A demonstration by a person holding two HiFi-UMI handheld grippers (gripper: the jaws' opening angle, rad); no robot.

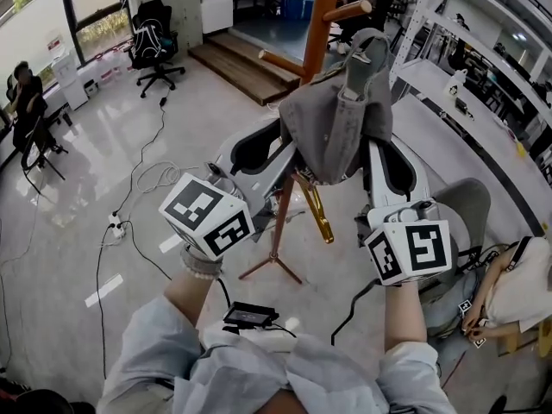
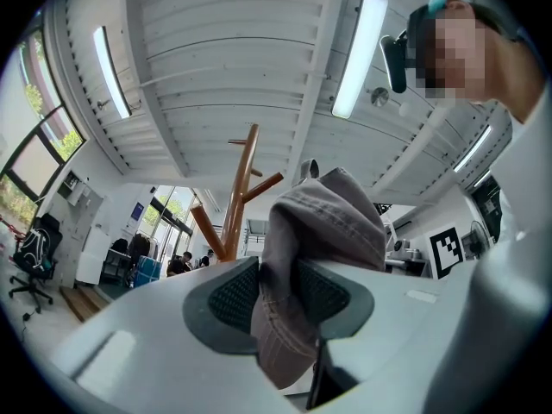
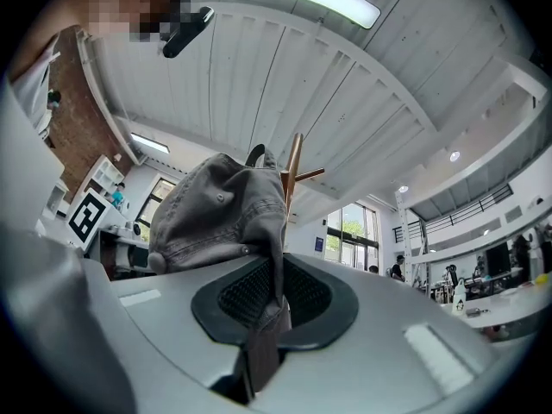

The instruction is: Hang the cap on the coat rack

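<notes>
Head view: cap (image 1: 332, 123) held aloft, left tongs (image 1: 285, 141) and right tongs (image 1: 373, 145) each clamped on its fabric. Coat rack (image 1: 321, 15) peg (image 1: 349, 11) just ahead and above; right tongs seem nearer.

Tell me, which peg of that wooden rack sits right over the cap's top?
The upper peg, pointing right, its rounded tip just above the cap in the head view. The lower peg slants off to the left instead.

The way forward is taken up by the wooden coat rack (image 1: 320, 20), its pegs (image 1: 347, 11) jutting just beyond the raised cap (image 1: 332, 123). White shelving (image 1: 429, 74) is set close on the right; open floor (image 1: 103, 162) is seen leftward.
</notes>
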